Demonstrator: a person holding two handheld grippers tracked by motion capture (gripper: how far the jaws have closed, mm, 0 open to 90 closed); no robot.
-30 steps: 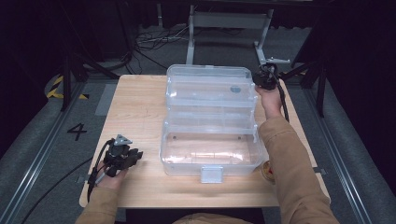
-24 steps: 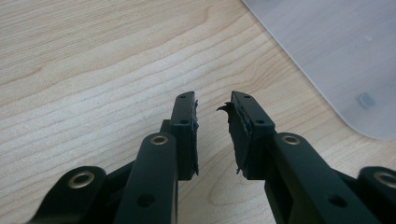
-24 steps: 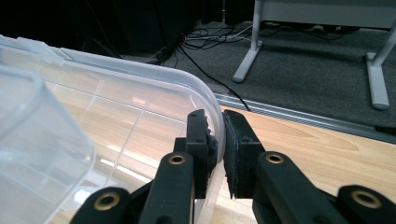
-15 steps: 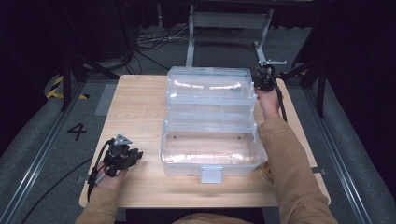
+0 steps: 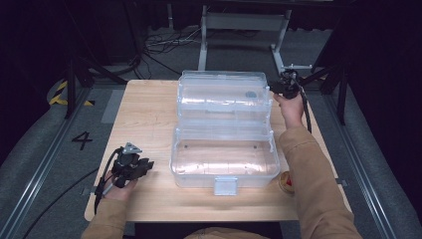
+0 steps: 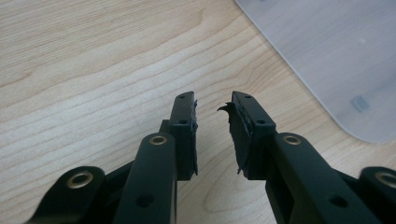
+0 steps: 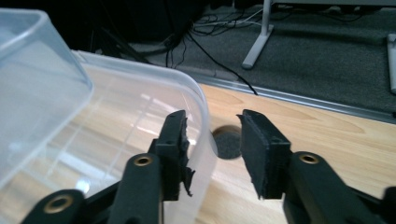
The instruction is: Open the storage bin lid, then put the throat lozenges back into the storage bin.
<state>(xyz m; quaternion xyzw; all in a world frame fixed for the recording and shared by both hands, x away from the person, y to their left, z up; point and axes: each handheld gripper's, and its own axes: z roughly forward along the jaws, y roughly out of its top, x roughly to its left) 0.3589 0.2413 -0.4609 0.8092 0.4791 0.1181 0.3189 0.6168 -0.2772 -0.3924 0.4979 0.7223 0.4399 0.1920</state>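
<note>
Released just now, the clear box's (image 5: 225, 134) lid rim (image 7: 201, 121) is straddled by the right gripper's (image 7: 212, 140) opening jaws. Mid-table, its long axis is laid crosswise, latch nearside. Left gripper (image 6: 212, 119) is held part-open, empty.

The wooden table (image 5: 149, 119) has a light grain and stands on a grey carpet floor (image 5: 45, 149). On the floor at the left there is a number 4 (image 5: 82, 140) in black, and further back a yellow-black tape mark (image 5: 62, 93). Behind the table, black cables (image 5: 159, 47) lie near a grey metal stand (image 5: 244, 22). A small round brown object (image 5: 287, 181) lies on the table near the front right corner; what it is I cannot tell
</note>
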